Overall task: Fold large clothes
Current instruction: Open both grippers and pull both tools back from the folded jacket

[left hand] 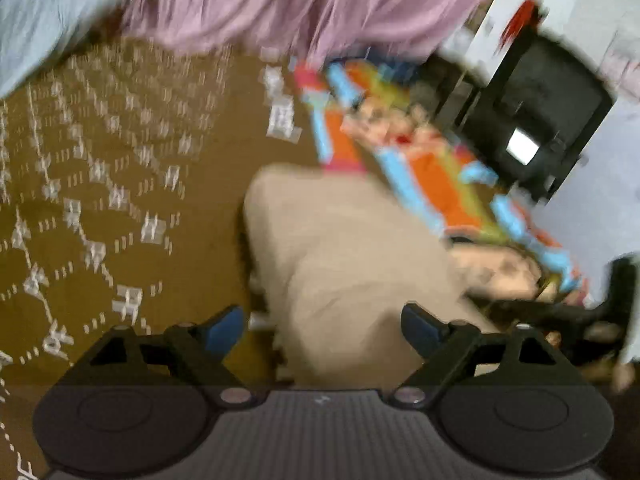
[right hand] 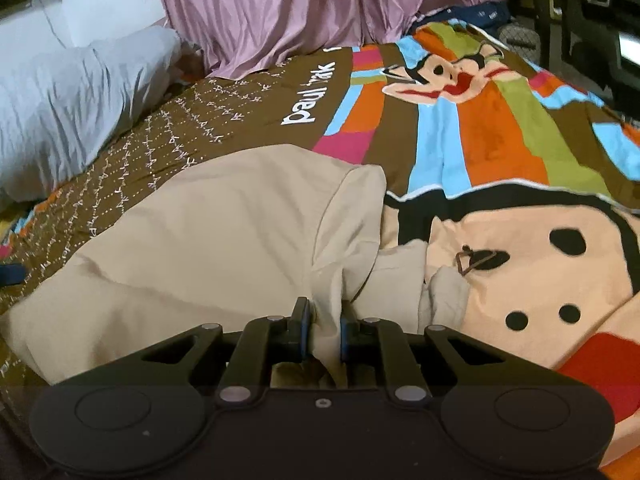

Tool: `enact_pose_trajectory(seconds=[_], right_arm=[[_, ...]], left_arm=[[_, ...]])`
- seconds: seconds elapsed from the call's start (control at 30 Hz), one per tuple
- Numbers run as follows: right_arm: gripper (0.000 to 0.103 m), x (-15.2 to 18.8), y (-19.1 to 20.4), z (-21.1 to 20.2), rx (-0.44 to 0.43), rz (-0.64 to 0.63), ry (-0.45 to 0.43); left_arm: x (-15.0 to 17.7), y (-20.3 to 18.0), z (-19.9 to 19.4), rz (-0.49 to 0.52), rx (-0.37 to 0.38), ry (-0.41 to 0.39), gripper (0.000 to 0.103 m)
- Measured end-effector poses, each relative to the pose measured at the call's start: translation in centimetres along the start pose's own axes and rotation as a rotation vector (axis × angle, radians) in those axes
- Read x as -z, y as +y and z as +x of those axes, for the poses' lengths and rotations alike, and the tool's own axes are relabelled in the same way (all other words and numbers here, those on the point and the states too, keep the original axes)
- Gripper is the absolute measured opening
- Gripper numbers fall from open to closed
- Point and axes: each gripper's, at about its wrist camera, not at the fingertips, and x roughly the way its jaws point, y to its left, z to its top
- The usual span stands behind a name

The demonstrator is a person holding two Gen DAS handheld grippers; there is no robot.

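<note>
A beige garment (right hand: pixel 224 240) lies crumpled on the bed, one part folded over with a seam edge on its right side. In the right wrist view, my right gripper (right hand: pixel 324 320) is shut on a bunched fold of this garment at its near edge, and the cloth fills the narrow gap between the pads. The left wrist view is blurred by motion. There the beige garment (left hand: pixel 340 248) stretches from the middle down toward the camera. My left gripper (left hand: pixel 324 328) stands open over its near end, blue pads wide apart and not pressing on the cloth.
The bed has a brown patterned bedspread (right hand: pixel 168 148) with a bright striped cartoon print (right hand: pixel 500 128) on the right. A grey pillow (right hand: pixel 68 108) lies at the far left, and pink curtains (right hand: pixel 280 12) hang behind. A black chair-like frame (left hand: pixel 544 120) stands past the bed's edge.
</note>
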Motion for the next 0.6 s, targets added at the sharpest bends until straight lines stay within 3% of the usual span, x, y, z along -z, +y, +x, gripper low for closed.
enact_pose_trajectory(seconds=[0.03, 0.1, 0.2, 0.27, 0.47, 0.6], right_arm=[[0.019, -0.2, 0.1, -0.2, 0.009, -0.01, -0.009], [0.031, -1.2, 0.6, -1.1, 0.055, -0.051, -0.056], [0.034, -3.5, 1.8, -1.9, 0.108, -0.132, -0.153], [0.036, -5.6, 2.6, -1.0, 0.086, -0.158, -0.176], [0.034, -8.7, 5.5, 6.3, -0.164, -0.218, -0.096], [0.034, -7.3, 7.4, 10.4, -0.144, -0.289, 0.006]], left_arm=[[0.1, 0.5, 0.5, -0.026, 0.017, 0.013, 0.089], [0.0, 1.2, 1.1, -0.057, 0.048, 0.027, 0.088], [0.2, 1.3, 1.6, -0.021, 0.049, 0.039, 0.088], [0.6, 1.1, 1.8, -0.021, 0.053, 0.052, 0.088], [1.7, 0.9, 2.5, -0.044, 0.071, 0.076, 0.088], [1.9, 1.6, 3.4, -0.062, 0.09, 0.089, 0.09]])
